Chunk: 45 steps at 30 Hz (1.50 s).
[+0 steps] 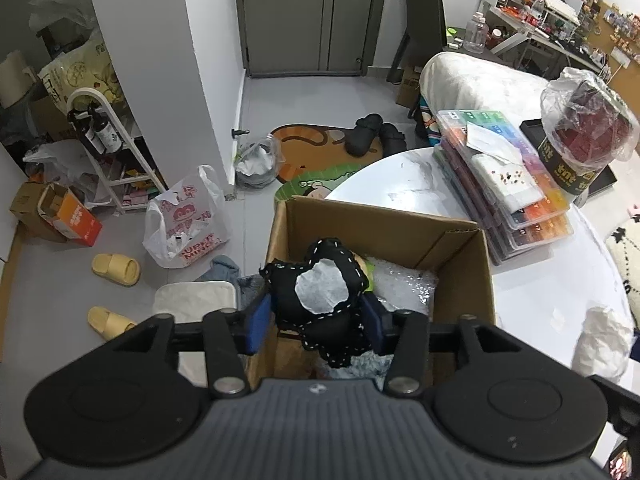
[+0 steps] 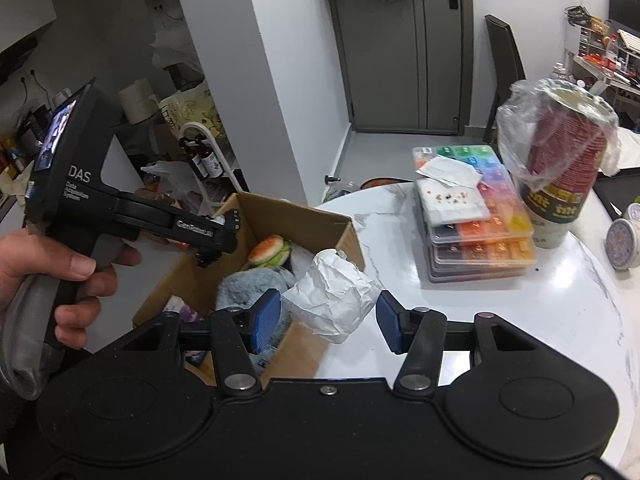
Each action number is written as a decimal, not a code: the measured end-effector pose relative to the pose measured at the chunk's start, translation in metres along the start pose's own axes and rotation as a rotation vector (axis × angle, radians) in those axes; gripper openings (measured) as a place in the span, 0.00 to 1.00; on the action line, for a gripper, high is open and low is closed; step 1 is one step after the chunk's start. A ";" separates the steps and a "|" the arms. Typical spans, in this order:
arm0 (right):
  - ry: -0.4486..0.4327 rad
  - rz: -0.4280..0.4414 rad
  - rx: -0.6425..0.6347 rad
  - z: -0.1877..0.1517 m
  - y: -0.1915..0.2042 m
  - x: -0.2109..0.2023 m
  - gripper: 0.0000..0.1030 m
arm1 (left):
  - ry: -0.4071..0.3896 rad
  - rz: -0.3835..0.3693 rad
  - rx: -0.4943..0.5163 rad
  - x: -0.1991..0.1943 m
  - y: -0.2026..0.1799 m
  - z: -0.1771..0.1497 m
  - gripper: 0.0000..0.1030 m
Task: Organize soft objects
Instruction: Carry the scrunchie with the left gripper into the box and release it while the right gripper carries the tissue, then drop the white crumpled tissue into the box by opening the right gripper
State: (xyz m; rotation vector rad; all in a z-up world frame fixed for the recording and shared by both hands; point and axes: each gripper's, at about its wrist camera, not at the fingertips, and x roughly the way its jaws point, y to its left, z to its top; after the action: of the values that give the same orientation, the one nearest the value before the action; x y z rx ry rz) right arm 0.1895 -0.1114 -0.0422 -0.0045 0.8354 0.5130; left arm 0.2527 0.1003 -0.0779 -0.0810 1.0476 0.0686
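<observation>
While the left gripper (image 1: 316, 322) stands part open with the black white-stitched plush (image 1: 320, 296) between its blue pads, over the brown cardboard box (image 1: 460, 276), the right gripper (image 2: 326, 322) stands part open around crumpled white paper (image 2: 332, 292) beside that box; burger and grey plushes seem already stowed.

A home: slippers (image 1: 116, 269), doormat (image 1: 316, 140) by the entrance door (image 1: 308, 16).

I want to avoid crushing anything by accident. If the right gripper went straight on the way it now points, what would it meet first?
Most likely the crumpled white paper bundle, which sits right between and just beyond the open right gripper at the corner of the cardboard box. Depth is hard to judge, so it might already be within the fingers.
</observation>
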 end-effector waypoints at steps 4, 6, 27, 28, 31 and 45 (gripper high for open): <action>0.002 0.016 -0.017 0.006 0.009 0.005 0.50 | -0.009 0.005 -0.015 -0.002 0.006 -0.001 0.54; 0.004 0.021 -0.023 0.009 0.013 0.008 0.50 | -0.013 0.001 -0.026 -0.004 0.009 -0.002 0.54; 0.089 0.160 -0.043 0.006 0.057 0.033 0.53 | -0.026 0.012 -0.110 -0.034 0.029 -0.013 0.54; 0.091 0.163 -0.042 0.005 0.057 0.032 0.55 | -0.024 0.011 -0.116 -0.035 0.030 -0.014 0.54; 0.088 0.151 -0.032 0.004 0.054 0.029 0.57 | -0.022 0.006 -0.127 -0.039 0.030 -0.018 0.55; 0.041 0.128 0.036 -0.008 0.025 -0.007 0.64 | -0.055 0.027 -0.067 -0.066 0.009 -0.033 0.81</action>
State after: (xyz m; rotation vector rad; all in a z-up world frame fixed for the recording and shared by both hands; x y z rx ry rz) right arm 0.1693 -0.0944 -0.0379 0.0721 0.8887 0.6199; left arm 0.1902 0.1045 -0.0374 -0.1247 0.9914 0.1297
